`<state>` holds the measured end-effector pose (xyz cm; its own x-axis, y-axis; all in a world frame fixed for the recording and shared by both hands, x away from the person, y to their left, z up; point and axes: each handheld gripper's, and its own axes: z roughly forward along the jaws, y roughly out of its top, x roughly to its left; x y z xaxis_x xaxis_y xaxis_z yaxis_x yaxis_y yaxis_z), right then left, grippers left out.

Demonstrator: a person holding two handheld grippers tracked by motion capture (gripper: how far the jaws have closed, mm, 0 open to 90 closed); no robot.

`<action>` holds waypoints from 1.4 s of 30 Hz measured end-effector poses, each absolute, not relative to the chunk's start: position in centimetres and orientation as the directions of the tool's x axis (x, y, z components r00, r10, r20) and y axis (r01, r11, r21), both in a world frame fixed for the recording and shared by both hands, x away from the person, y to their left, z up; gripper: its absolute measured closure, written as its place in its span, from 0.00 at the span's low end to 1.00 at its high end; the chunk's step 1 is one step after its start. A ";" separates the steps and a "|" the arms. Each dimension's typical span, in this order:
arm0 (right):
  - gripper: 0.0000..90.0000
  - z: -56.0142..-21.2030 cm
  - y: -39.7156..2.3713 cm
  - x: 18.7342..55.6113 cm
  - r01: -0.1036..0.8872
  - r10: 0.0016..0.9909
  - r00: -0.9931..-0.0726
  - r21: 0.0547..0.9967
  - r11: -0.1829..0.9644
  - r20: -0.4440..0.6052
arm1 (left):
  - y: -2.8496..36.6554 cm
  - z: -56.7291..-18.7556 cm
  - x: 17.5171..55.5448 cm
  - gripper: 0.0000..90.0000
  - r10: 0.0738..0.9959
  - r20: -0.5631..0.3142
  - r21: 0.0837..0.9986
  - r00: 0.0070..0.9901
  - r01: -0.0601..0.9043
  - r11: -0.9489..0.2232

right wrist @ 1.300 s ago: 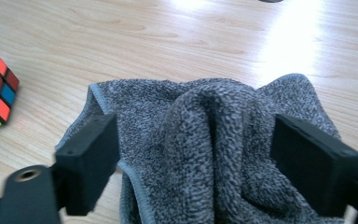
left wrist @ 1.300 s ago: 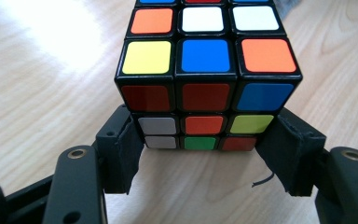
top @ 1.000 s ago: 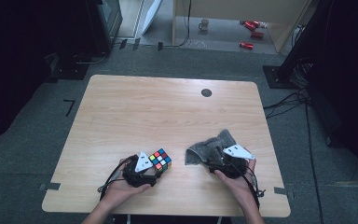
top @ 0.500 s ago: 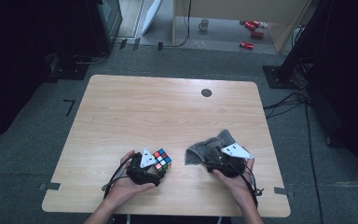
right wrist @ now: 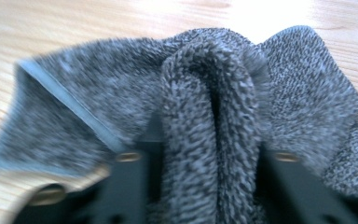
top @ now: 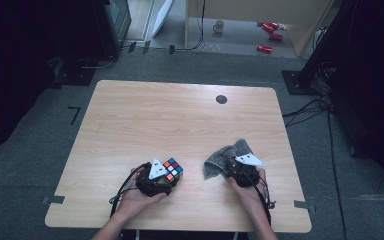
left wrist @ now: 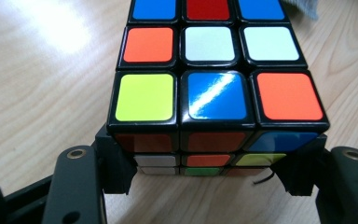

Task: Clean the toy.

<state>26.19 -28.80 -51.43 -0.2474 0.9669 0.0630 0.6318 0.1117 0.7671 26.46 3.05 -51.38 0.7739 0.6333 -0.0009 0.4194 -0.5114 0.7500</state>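
Left gripper view looks along the left gripper (left wrist: 200, 177), its jaws clamped on the lower sides of a black-framed, multicoloured plastic puzzle cube (left wrist: 214, 93) standing flat on the pale wooden table (left wrist: 42, 93), one face up, with no long axis. Right gripper (right wrist: 205, 163) has just been closing; its jaws pinch an upright fold of a grey knitted cloth (right wrist: 205, 107), which spreads beyond and to both sides.
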 end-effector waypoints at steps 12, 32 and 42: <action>0.87 -44.8 -23.6 22.3 0.443 0.850 -0.497 0.893 0.076 0.174 | 0.6 -49.3 24.6 0.39 0.544 0.074 0.742 0.836 0.318 -0.590; 0.86 -44.7 -18.8 20.6 0.382 0.857 -0.515 0.892 0.242 -0.012 | -0.4 -47.9 23.7 0.39 0.540 0.067 0.753 0.839 0.312 -0.579; 0.85 -44.8 -18.1 20.4 0.379 0.856 -0.515 0.883 0.278 -0.049 | -0.5 -47.9 23.7 0.39 0.561 0.078 0.743 0.824 0.327 -0.583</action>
<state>20.43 -18.10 -44.81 -0.5150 0.8558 -0.0489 0.3787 0.2783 0.8827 23.66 -0.51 -47.94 0.8238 0.5615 0.0783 0.3271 -0.5835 0.7433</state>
